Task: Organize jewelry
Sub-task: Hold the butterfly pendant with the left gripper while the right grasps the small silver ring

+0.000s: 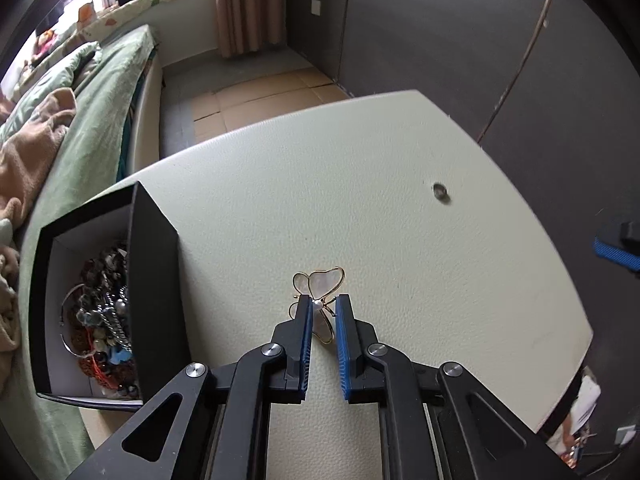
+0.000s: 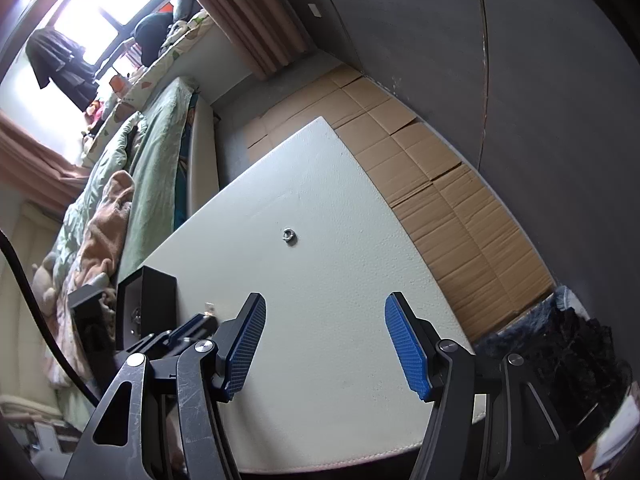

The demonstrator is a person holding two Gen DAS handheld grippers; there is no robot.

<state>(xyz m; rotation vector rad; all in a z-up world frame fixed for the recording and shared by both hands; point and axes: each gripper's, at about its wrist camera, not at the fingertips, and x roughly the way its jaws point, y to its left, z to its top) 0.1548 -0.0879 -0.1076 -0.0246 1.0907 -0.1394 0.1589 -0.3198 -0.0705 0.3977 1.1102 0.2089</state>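
A: Butterfly brooch [image 1: 320, 300] — where does it sit relative to the black box [image 1: 154, 280]?

B: Just to the right of the box, on the pale counter [image 1: 360, 168], with a strip of bare counter between them. It has gold-rimmed pearly wings and a small pearl at the centre.

A: What has hold of it?

B: The left gripper [image 1: 323, 307] reaches low over the counter, its 2 blue-padded fingers narrowed around the brooch. The left pad touches the body; whether the right pad presses it, I cannot tell.

A: Anything else near the box?

B: Inside it lies a tangle of beads, chains and a bangle [image 1: 100, 312]. Far to the right of the box, well apart from the brooch, a small silver ring [image 1: 441, 192] rests on the counter. Left of the box is a bed with green bedding [image 1: 100, 92].

A: And the other hand?

B: The right gripper [image 2: 325, 312] hovers over the counter, right of the box, jaws spread wide with nothing between them. The ring [image 2: 288, 235] lies ahead of it, nothing blocking the way.
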